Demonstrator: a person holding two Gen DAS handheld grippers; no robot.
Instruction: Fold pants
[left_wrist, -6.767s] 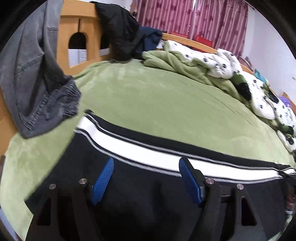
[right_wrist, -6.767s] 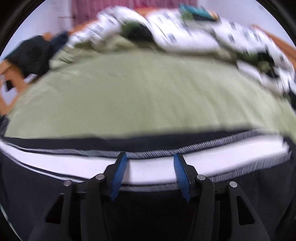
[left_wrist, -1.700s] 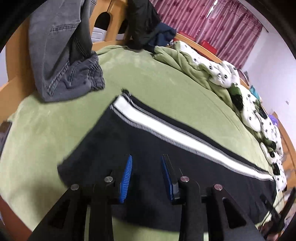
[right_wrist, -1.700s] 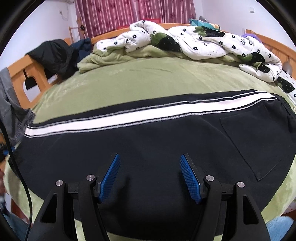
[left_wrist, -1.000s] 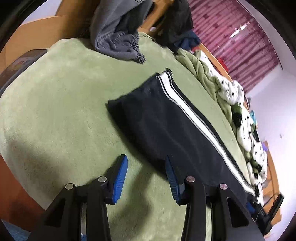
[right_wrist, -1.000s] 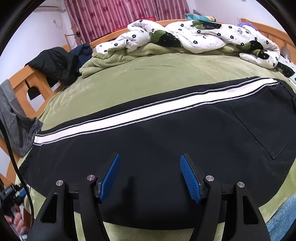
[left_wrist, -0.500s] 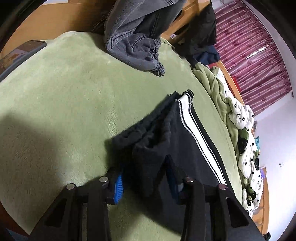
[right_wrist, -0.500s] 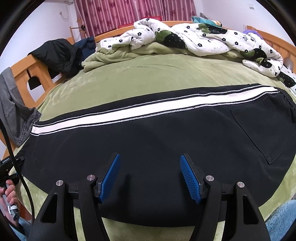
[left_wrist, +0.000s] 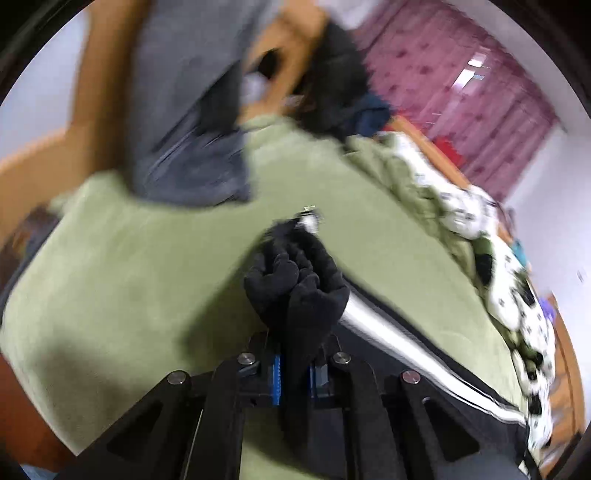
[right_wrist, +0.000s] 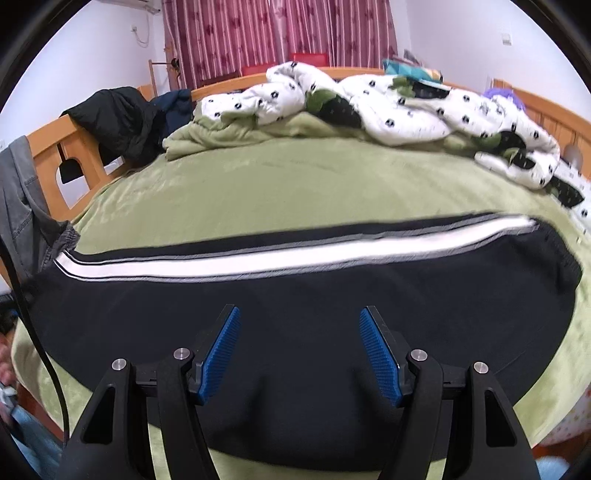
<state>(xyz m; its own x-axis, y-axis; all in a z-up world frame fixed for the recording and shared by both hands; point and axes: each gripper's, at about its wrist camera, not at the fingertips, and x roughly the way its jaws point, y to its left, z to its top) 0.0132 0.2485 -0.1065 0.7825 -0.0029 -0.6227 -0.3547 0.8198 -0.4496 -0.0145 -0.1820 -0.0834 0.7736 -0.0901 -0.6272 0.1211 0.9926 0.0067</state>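
Black pants with a white side stripe lie flat along the green bed. My left gripper is shut on the bunched cuff end of the pants and holds it raised off the bed; this view is blurred. The stripe runs away to the right behind the cuff. My right gripper is open and empty, hovering over the black middle of the pants.
Grey jeans hang over the wooden footboard at the left. A black jacket drapes the rail. A white spotted duvet and green blanket are piled at the far side. A cable hangs at left.
My left gripper has closed on the cuff end of the pants and lifted it off the bed. My right gripper has stayed open over the middle of the pants.
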